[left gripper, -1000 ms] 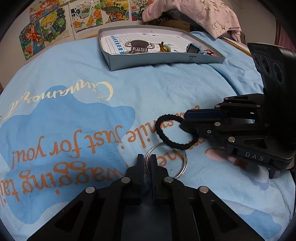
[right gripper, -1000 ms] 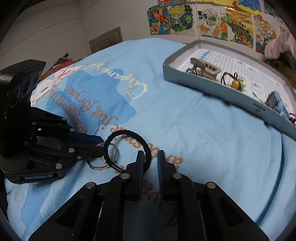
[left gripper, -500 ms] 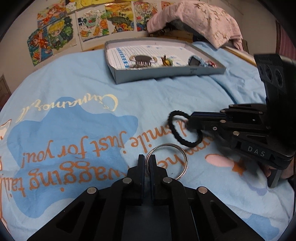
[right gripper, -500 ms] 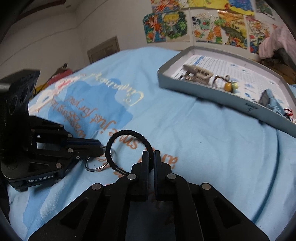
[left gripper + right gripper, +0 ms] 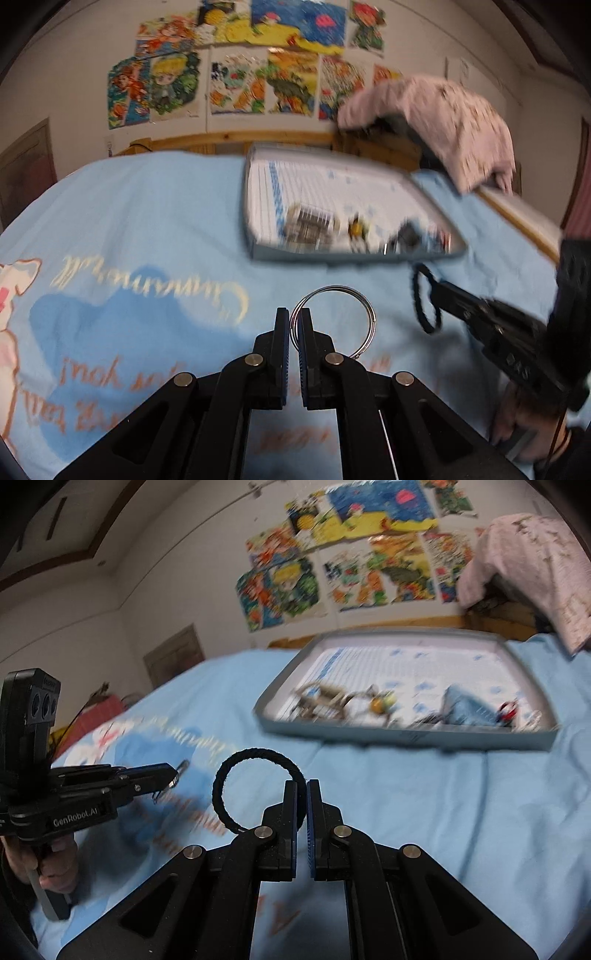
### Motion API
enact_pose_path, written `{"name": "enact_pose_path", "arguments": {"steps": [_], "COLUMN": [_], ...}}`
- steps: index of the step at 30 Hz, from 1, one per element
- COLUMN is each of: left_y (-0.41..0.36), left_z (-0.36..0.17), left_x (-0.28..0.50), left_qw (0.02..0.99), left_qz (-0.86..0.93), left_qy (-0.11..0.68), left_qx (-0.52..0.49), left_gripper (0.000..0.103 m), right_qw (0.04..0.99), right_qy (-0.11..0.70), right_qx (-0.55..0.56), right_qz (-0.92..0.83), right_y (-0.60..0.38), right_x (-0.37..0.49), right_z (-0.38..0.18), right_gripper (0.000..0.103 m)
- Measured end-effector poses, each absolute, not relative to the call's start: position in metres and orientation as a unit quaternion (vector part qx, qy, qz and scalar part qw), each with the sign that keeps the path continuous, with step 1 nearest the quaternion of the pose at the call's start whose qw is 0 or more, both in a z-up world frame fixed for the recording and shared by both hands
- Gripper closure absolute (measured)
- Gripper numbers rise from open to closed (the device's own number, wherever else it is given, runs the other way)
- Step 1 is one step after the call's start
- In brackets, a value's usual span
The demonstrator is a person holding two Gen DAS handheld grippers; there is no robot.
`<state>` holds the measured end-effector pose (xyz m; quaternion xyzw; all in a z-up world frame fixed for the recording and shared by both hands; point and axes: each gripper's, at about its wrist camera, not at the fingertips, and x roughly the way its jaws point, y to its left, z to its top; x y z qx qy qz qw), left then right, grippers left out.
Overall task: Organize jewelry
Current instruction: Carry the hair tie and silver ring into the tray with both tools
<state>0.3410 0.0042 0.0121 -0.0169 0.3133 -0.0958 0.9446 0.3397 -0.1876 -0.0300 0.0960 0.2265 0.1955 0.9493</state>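
Note:
My left gripper [image 5: 292, 317] is shut on a silver metal ring [image 5: 364, 306] and holds it up above the blue bedspread. My right gripper [image 5: 302, 794] is shut on a black braided hair tie [image 5: 236, 764], also lifted. In the left wrist view the right gripper [image 5: 437, 290] with the hair tie [image 5: 419, 299] is at the right, just short of the grey tray [image 5: 332, 256]. In the right wrist view the left gripper [image 5: 173, 771] with the ring [image 5: 179, 771] is at the left. The tray [image 5: 406, 734] holds a hair claw [image 5: 321, 698], a yellow bead tie [image 5: 378, 703] and a blue piece [image 5: 465, 707].
The bedspread [image 5: 147, 221] with printed lettering covers the bed. A wooden bed frame [image 5: 229, 138] and a pink cloth [image 5: 443, 122] lie behind the tray. Posters [image 5: 332, 561] hang on the wall. A red bag [image 5: 103, 709] stands beside the bed.
Both grippers have risen off the bedspread and moved toward the tray, carrying the ring and the hair tie. The views are blurred from motion.

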Motion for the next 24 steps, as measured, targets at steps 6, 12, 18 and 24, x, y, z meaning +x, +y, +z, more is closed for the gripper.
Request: {"name": "enact_pose_path", "arguments": {"steps": [6,12,18,24], "left_y": [-0.032,-0.08,-0.119,-0.135], "left_z": [0.023,0.015,0.001,-0.013], "left_x": [0.387,0.435,0.464,0.478], "left_qw": [0.947,0.939,0.933,0.927], "left_qz": [-0.093,-0.099,-0.11,-0.111], "left_qy": [0.302,0.322,0.343,0.357], "left_qx": [-0.063,-0.064,-0.031,-0.017], "left_gripper": [0.098,0.098,0.098,0.098], "right_qw": [0.966,0.971,0.964,0.957], "right_qy": [0.19,0.188,0.22,0.24], "right_qx": [0.12,0.136,0.146,0.16], "right_qz": [0.126,0.055,0.031,0.017], "right_y": [-0.247,-0.303,-0.323,-0.334], "right_x": [0.359,0.397,0.438,0.454], "right_z": [-0.001,0.009,-0.01,-0.032], "right_gripper": [0.099,0.099,0.099,0.099]}}
